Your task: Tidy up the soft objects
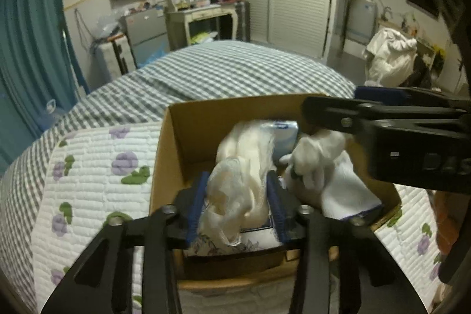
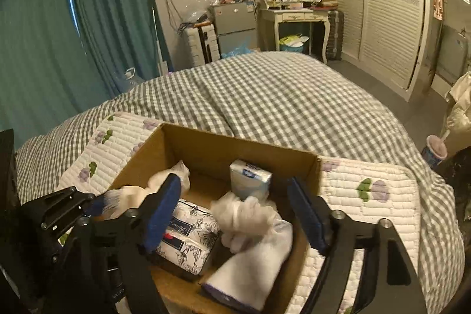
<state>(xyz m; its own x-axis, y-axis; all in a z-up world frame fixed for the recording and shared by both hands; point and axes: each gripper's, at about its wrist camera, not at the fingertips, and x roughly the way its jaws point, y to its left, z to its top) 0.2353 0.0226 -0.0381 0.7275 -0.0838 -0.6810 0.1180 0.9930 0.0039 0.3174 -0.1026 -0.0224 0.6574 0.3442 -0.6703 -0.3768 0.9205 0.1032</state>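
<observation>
A cardboard box (image 1: 191,122) sits on a floral quilted pad on the bed; it also shows in the right wrist view (image 2: 206,149). My left gripper (image 1: 237,196) is shut on a white gauzy cloth (image 1: 235,181) over the box; the cloth shows at left in the right wrist view (image 2: 164,181). My right gripper (image 2: 235,214) is open above the box and empty. Below it lie a white plush toy (image 2: 244,214), a folded white towel (image 2: 253,264), a floral tissue pack (image 2: 191,237) and a blue-white tissue pack (image 2: 250,178).
The quilted pad (image 2: 368,190) lies on a grey checked bedspread (image 2: 279,96). Teal curtains (image 2: 44,34) hang at left. A dressing table (image 2: 294,16), small fridge and wardrobe stand beyond the bed. A drink cup (image 2: 435,152) stands at right.
</observation>
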